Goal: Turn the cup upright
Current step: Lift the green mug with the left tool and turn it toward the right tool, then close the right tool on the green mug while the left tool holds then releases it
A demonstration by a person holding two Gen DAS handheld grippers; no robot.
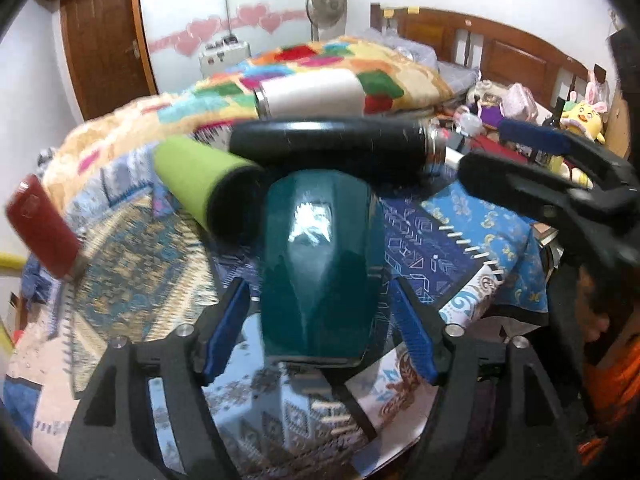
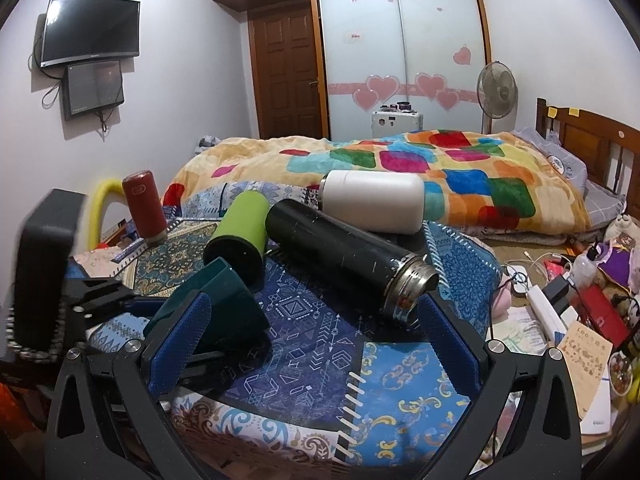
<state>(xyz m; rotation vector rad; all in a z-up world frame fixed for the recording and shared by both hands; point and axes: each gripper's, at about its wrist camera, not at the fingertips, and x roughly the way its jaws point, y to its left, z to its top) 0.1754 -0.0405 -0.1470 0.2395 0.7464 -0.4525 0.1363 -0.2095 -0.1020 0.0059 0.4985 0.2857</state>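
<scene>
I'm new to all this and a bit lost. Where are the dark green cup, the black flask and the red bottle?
dark green cup (image 1: 316, 264), left wrist view, glossy side wall.
black flask (image 2: 336, 252), right wrist view, middle of body.
red bottle (image 2: 144, 204), right wrist view, middle of body.

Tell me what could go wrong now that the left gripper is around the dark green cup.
1. The dark green cup sits between the left gripper pads, but a gap seems to show on each side; lifted before closing, it may slip out.
2. The lime green tumbler and black flask lie on their sides right behind the cup; swinging it upright could knock them rolling.
3. The right gripper is open close by and might collide.
</scene>
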